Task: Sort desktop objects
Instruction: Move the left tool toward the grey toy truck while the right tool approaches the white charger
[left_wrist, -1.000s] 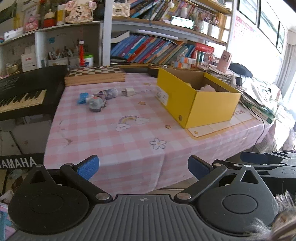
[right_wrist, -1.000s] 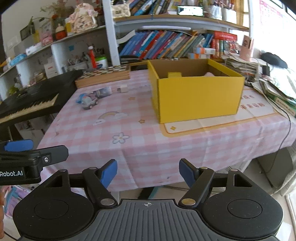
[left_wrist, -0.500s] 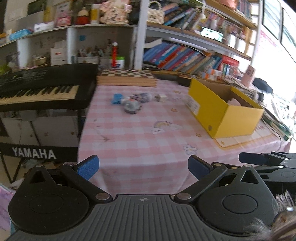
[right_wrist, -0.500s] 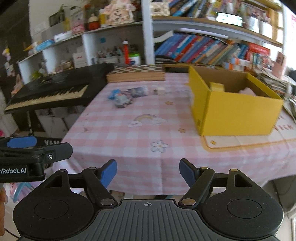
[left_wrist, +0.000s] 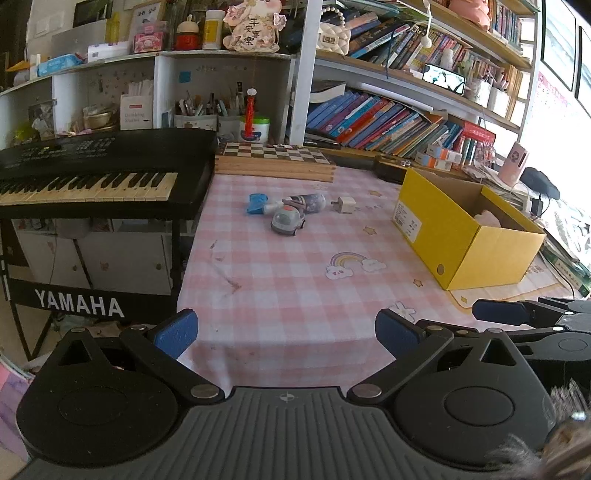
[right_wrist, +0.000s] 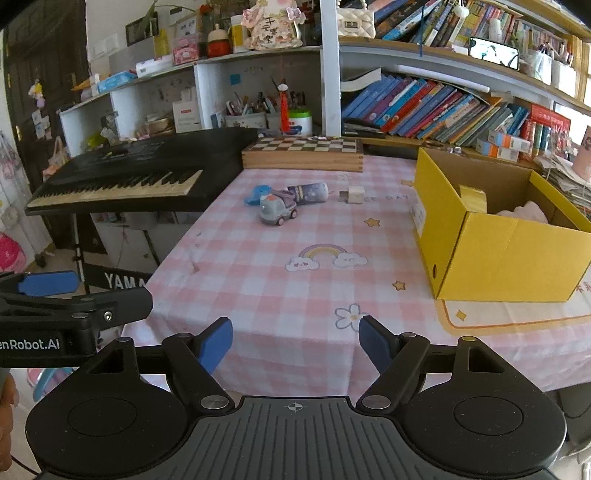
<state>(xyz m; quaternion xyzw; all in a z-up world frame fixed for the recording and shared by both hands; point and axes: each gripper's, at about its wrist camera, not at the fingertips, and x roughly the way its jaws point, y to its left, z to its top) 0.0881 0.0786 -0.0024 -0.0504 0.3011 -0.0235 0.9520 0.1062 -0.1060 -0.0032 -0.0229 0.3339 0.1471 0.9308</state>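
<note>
Both grippers (left_wrist: 286, 330) (right_wrist: 295, 341) empty, short of toy car (right_wrist: 277, 211).

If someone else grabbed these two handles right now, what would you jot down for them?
Left gripper and right gripper: both open, empty, at the table's near edge.
Toy car, blue piece, small bottle and white plug lie loose on the pink cloth.
Yellow box already holds a tape roll and something pink.
Left: box the four loose items.
</note>
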